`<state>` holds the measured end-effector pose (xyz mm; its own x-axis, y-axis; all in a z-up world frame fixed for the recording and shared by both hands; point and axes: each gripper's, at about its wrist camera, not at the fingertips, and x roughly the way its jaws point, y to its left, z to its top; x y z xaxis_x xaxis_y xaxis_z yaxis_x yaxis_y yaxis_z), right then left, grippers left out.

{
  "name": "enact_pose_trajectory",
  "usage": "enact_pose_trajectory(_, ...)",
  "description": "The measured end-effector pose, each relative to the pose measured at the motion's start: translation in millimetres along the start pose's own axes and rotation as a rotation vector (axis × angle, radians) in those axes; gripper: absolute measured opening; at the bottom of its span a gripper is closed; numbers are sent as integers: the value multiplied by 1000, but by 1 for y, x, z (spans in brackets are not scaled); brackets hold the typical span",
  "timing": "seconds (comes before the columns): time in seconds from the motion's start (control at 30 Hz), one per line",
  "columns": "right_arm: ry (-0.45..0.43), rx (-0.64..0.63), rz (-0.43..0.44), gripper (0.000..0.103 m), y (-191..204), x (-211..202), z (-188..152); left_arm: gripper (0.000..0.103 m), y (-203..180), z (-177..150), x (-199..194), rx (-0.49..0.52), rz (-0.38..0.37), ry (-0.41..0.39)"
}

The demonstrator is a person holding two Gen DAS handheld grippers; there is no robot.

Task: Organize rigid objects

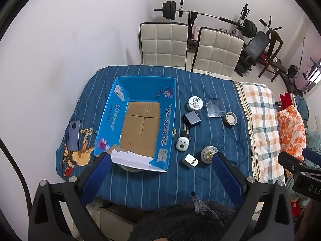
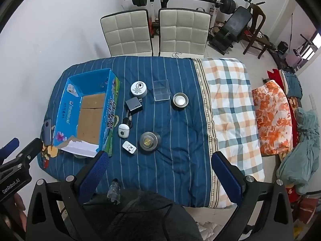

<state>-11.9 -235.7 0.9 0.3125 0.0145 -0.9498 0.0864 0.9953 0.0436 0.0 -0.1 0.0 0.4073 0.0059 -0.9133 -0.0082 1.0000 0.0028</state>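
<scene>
An open blue cardboard box [image 1: 168,120] [image 2: 69,104] with a bare brown floor sits on the blue striped cloth. To its right lie several small items: a white round tin [image 1: 195,102] [image 2: 138,88], a clear plastic cube [image 1: 215,107] [image 2: 161,90], a grey charger [image 1: 191,119] [image 2: 133,105], a white earbud case [image 1: 182,143] [image 2: 123,130], a white plug [image 1: 190,160] [image 2: 129,147], a metal disc [image 1: 209,154] [image 2: 149,140] and a round tin [image 1: 230,118] [image 2: 180,99]. My left gripper [image 1: 160,158] is open above the box's near edge. My right gripper [image 2: 160,156] is open, empty, above the cloth.
A phone [image 1: 73,135] lies left of the box. A checked blanket [image 2: 230,104] covers the table's right part. Two white chairs [image 2: 156,32] stand behind the table, gym gear beyond them. A clear wrapper [image 2: 114,190] lies on dark fabric at the near edge.
</scene>
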Motion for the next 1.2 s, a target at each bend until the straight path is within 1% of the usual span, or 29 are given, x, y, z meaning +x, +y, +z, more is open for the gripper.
enact_pose_trajectory(0.13, 0, -11, -7, 103, 0, -1, -1, 103, 0, 0, 0, 3, 8, -1)
enact_pose_trajectory(0.23, 11, -17, -11, 103, 7, 0, 4, 103, 0, 0, 0, -1, 9, 1)
enact_pose_trajectory(0.27, -6, -12, -4, 103, 4, -2, 0, 103, 0, 0, 0, 1, 5, 1)
enact_pose_trajectory(0.4, -5, -18, 3, 103, 13, -5, 0, 103, -3, -3, -2, 4, 0, 5)
enact_pose_trajectory(0.53, -4, -23, 18, 103, 8, -3, -2, 103, -3, -3, -1, 5, 4, 6)
enact_pose_trajectory(1.2, 0, -23, 22, 103, 13, 1, -4, 103, 0, -8, 2, -7, -11, -1)
